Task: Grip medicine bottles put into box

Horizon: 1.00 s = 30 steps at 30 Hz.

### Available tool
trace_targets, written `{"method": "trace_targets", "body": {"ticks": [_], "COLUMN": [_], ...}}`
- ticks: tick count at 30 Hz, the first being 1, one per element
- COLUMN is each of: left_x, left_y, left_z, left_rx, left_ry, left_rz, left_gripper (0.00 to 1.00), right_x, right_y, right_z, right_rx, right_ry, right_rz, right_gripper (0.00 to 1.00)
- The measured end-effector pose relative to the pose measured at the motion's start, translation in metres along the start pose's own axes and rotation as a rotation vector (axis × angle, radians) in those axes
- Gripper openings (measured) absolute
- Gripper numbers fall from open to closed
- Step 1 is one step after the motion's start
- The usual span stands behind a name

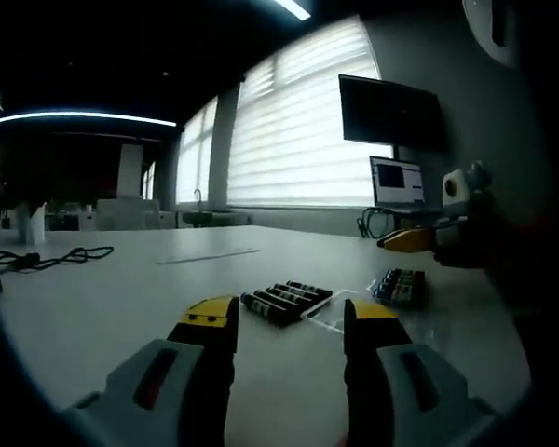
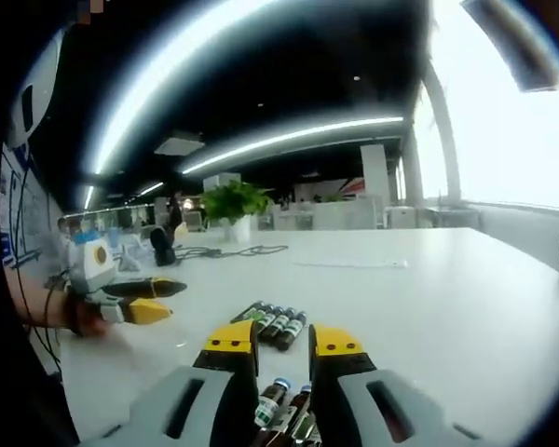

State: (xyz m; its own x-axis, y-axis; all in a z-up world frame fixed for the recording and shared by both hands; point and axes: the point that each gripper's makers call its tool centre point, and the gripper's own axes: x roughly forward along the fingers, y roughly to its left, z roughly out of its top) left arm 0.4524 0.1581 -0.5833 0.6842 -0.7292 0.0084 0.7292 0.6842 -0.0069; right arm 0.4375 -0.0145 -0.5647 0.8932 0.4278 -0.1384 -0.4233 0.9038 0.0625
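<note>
A row of several dark medicine bottles (image 1: pixel 284 300) lies on the white table (image 1: pixel 121 307) just beyond my left gripper (image 1: pixel 289 317), which is open and holds nothing. A clear plastic box (image 1: pixel 340 313) lies beside them, and a second group of blue-capped bottles (image 1: pixel 400 286) stands to its right. My right gripper (image 1: pixel 412 240) hovers above that group. In the right gripper view, my right gripper (image 2: pixel 284 343) is narrowly open over blue-capped bottles (image 2: pixel 269 402), with the dark row (image 2: pixel 272 324) ahead. The left gripper (image 2: pixel 147 299) enters from the left, held by a hand.
A black cable (image 1: pixel 47 260) lies at the table's far left, and a thin strip (image 1: pixel 210 255) lies mid-table. A laptop (image 1: pixel 398 182) and wall monitor (image 1: pixel 391 112) stand at the back right. A potted plant (image 2: pixel 235 201) and another cable (image 2: pixel 233 250) sit on the far side.
</note>
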Motion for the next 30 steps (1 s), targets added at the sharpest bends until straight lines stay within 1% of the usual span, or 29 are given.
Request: {"method": "trace_targets", "body": {"ticks": [2, 4, 6, 9, 14, 17, 20, 21, 22, 23, 24, 25, 26, 27, 28, 30], "left_x": [0.000, -0.001, -0.002, -0.001, 0.000, 0.000, 0.000, 0.000, 0.000, -0.001, -0.001, -0.001, -0.001, -0.002, -0.002, -0.003], "left_y": [0.000, 0.001, 0.002, 0.003, 0.001, 0.001, 0.002, 0.002, 0.002, 0.000, 0.000, 0.000, 0.002, 0.002, 0.002, 0.003], "left_z": [0.000, 0.000, 0.000, 0.000, -0.001, -0.001, 0.000, 0.000, 0.000, 0.001, 0.000, -0.001, -0.003, -0.003, -0.003, -0.001], "left_rx": [-0.004, -0.014, -0.024, -0.028, -0.019, -0.021, -0.031, -0.032, -0.027, -0.018, -0.006, 0.005, 0.008, 0.009, 0.012, 0.007], "left_ry": [0.001, -0.001, -0.002, -0.003, 0.004, 0.001, -0.004, -0.006, -0.004, -0.006, -0.003, 0.003, 0.004, 0.004, 0.001, -0.010], "left_rz": [-0.001, 0.003, 0.006, 0.011, 0.002, 0.001, 0.000, -0.001, 0.000, 0.001, 0.006, 0.010, 0.008, 0.007, 0.004, 0.006], "left_gripper": [0.39, 0.39, 0.39, 0.39, 0.38, 0.38, 0.38, 0.38, 0.38, 0.38, 0.38, 0.38, 0.38, 0.38, 0.38, 0.38], "right_x": [0.000, 0.000, 0.003, 0.007, 0.014, 0.019, 0.024, 0.026, 0.029, 0.032, 0.034, 0.037, 0.038, 0.041, 0.044, 0.050], "right_y": [-0.002, -0.001, -0.001, -0.002, -0.006, -0.011, -0.014, -0.013, -0.012, -0.015, -0.016, -0.020, -0.028, -0.031, -0.032, -0.030], "right_z": [0.002, 0.005, 0.006, 0.008, 0.010, 0.007, 0.004, 0.004, 0.000, -0.001, -0.001, 0.000, 0.002, 0.004, 0.005, 0.002], "right_rx": [0.012, 0.048, 0.059, 0.037, 0.086, 0.060, 0.080, 0.094, 0.106, 0.148, 0.173, 0.165, 0.139, 0.119, 0.117, 0.156], "right_ry": [0.001, -0.005, 0.000, 0.022, 0.052, 0.099, 0.140, 0.151, 0.176, 0.193, 0.199, 0.226, 0.241, 0.249, 0.272, 0.320], "right_rz": [-0.010, 0.000, 0.003, -0.005, -0.008, -0.021, -0.029, -0.024, -0.013, -0.027, -0.027, -0.023, -0.049, -0.047, -0.035, -0.005], "right_gripper": [0.18, 0.17, 0.17, 0.18, 0.18, 0.18, 0.18, 0.18, 0.18, 0.18, 0.17, 0.17, 0.17, 0.17, 0.17, 0.16]}}
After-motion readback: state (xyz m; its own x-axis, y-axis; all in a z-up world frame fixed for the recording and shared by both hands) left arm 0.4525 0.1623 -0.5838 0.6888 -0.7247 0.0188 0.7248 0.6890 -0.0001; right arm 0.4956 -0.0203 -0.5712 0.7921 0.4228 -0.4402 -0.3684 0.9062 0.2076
